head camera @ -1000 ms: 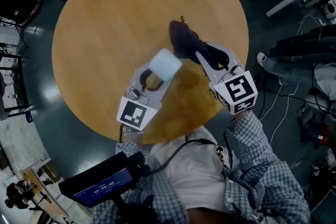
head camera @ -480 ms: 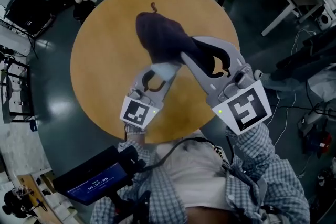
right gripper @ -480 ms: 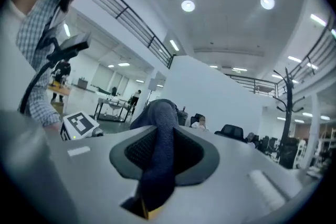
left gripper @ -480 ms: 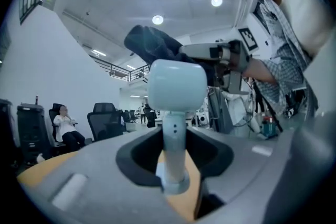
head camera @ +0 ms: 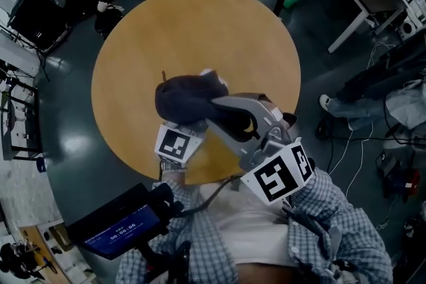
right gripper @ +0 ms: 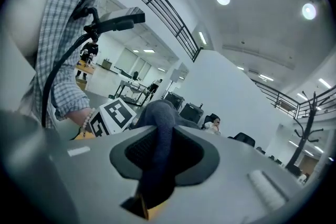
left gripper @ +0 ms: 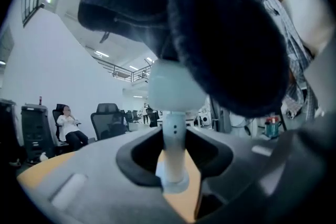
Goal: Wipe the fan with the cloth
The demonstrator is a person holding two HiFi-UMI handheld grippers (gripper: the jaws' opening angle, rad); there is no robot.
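Head view steeply down on table, gripper views close, sharing cloth

Blue-checked sleeves, white top; grey tongs bearing black-and-white marker cubes.

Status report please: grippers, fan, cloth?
Left gripper shut on small white plastic fan, at handle. Right gripper shut on dark fleecy cloth, draped over fan head. Nothing blocking.

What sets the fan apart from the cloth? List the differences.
Colour: the fan is white; the cloth is dark.
Form: the fan is rigid, a slim stem under a rounded head; the cloth is soft and bunched.
Place: the cloth drapes over the fan's head, hiding most of it from above.
Holder: the left hand-held gripper clamps the fan's stem; the right hand-held gripper clamps the cloth.
Shared: both are gripped over the table.
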